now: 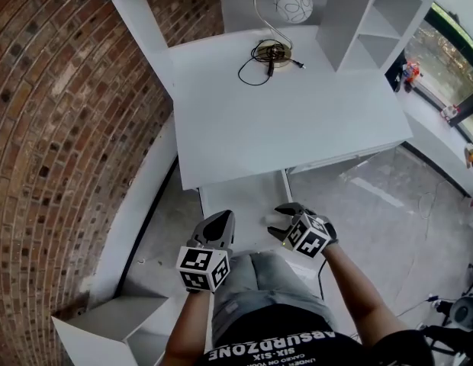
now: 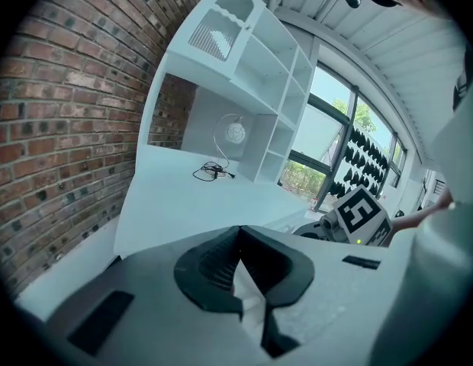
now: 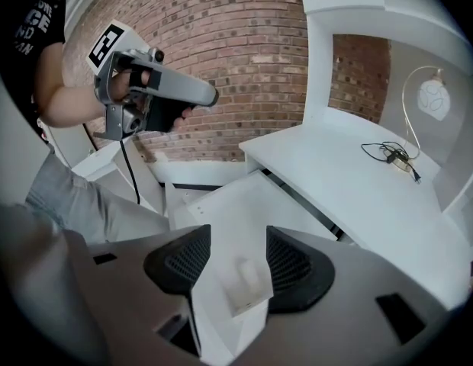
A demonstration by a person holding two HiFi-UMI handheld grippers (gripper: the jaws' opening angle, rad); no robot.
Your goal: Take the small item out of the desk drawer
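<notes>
Right gripper view gives me the clearest read: the drawer (image 3: 236,208) stands pulled out from under the desk (image 3: 351,181). The small item (image 3: 247,277), a pale little block, lies on the drawer's white floor, framed between the spread jaws of the right gripper (image 3: 238,239). I judge the jaws are set wide so they can straddle the block from both sides before closing. Whether either pad touches it I cannot tell, since white on white hides the edges. That gripper is pitched steeply down into the drawer, with the forearm reaching forward from the person's right side, as head view shows. The left gripper (image 2: 238,233) has its jaws pressed together at the tips, and I see nothing pinched between them; only pale surface shows through the gap lower down. It hangs just beside the right one, over the drawer's left part, pointed forward and down with the wrist roughly straight. My guess is that it is parked there out of the way, since the drawer is already open and needs no further pull. The lamp (image 1: 292,4) and its cable (image 1: 255,67) sit at the back of the desktop, well apart from the work. The grab is not yet made.
</notes>
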